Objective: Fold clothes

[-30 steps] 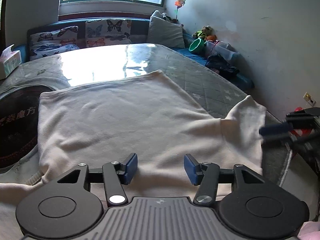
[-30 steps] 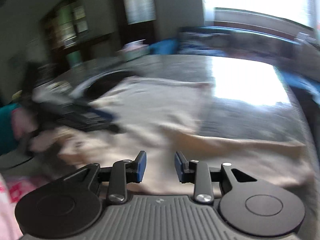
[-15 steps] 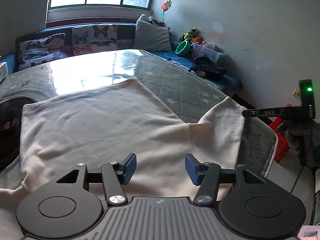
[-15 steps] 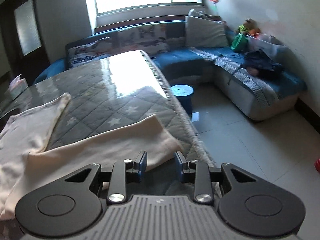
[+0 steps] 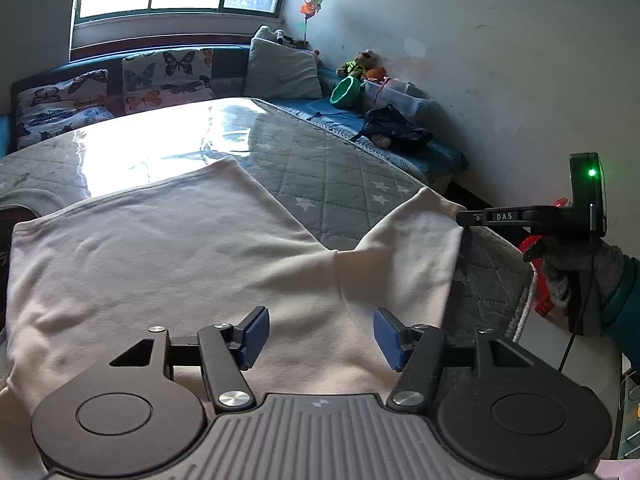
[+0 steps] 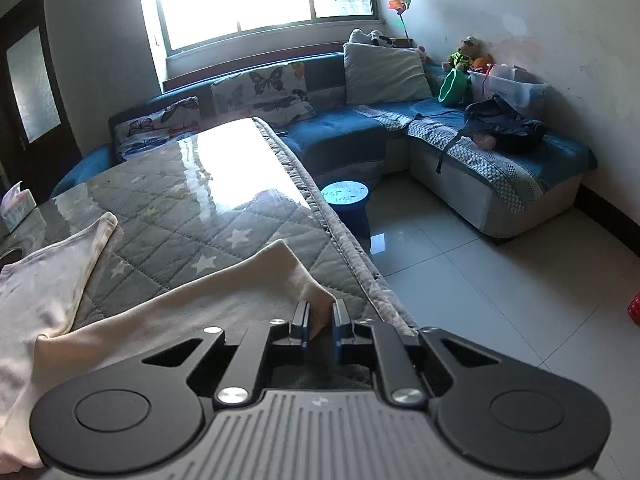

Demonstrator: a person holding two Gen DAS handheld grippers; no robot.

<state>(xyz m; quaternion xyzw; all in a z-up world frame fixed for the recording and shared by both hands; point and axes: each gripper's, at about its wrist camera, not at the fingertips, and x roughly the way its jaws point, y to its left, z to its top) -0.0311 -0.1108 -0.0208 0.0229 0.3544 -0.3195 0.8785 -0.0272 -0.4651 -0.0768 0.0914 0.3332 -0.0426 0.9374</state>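
A cream garment [image 5: 160, 260] lies spread on the grey quilted table [image 5: 340, 176]. Its sleeve [image 5: 412, 240] reaches toward the table's right edge. My left gripper [image 5: 320, 336] hovers over the garment's near part, jaws opening, nothing between them. A gloved hand [image 5: 576, 268] holds my right gripper [image 5: 460, 218] at the sleeve's end. In the right wrist view the right gripper [image 6: 320, 322] is closing, and the tip of the sleeve [image 6: 280, 280] fills the narrow gap between its pads. The garment's body [image 6: 40, 280] lies to the left.
A blue sofa [image 6: 360, 132] with butterfly cushions wraps round the far side and right. A blue stool [image 6: 346, 196] stands beside the table's edge. A tissue box [image 6: 14, 208] sits at the far left. Tiled floor [image 6: 500, 300] lies to the right.
The right gripper swung from facing the garment's body to the sleeve's end at the table edge, and its jaws came together on the cuff. The left gripper's jaws widened.
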